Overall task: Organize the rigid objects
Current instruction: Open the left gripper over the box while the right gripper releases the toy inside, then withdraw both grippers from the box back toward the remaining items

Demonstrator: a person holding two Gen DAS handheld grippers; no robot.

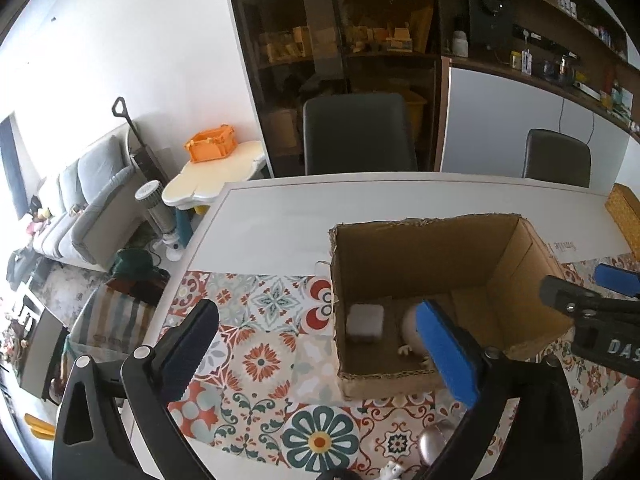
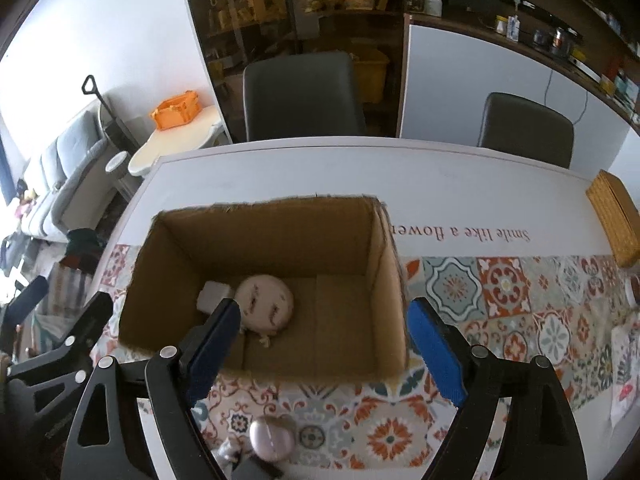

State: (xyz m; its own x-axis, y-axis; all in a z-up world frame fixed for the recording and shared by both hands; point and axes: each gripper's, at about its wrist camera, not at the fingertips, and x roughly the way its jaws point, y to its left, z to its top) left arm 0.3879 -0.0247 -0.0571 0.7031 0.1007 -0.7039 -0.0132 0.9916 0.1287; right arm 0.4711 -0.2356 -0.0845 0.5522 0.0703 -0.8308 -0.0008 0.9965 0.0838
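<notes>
While the open cardboard box [image 2: 264, 280] on your bench [image 2: 280, 176] holds a white block [image 2: 214, 294] and round doll head [image 2: 264, 300] along its left wall, both your left hand-held gripper [image 1: 320, 356] and right hand-held gripper [image 2: 324, 352] hang released, grasping nothing.

Left gripper [image 1: 324, 348]: jaws spread wide, nothing between the pads, tilted downward.
Right gripper [image 2: 326, 350]: jaws spread wide, nothing held, tilted downward.
Spacing: side by side, close together, not touching.
</notes>
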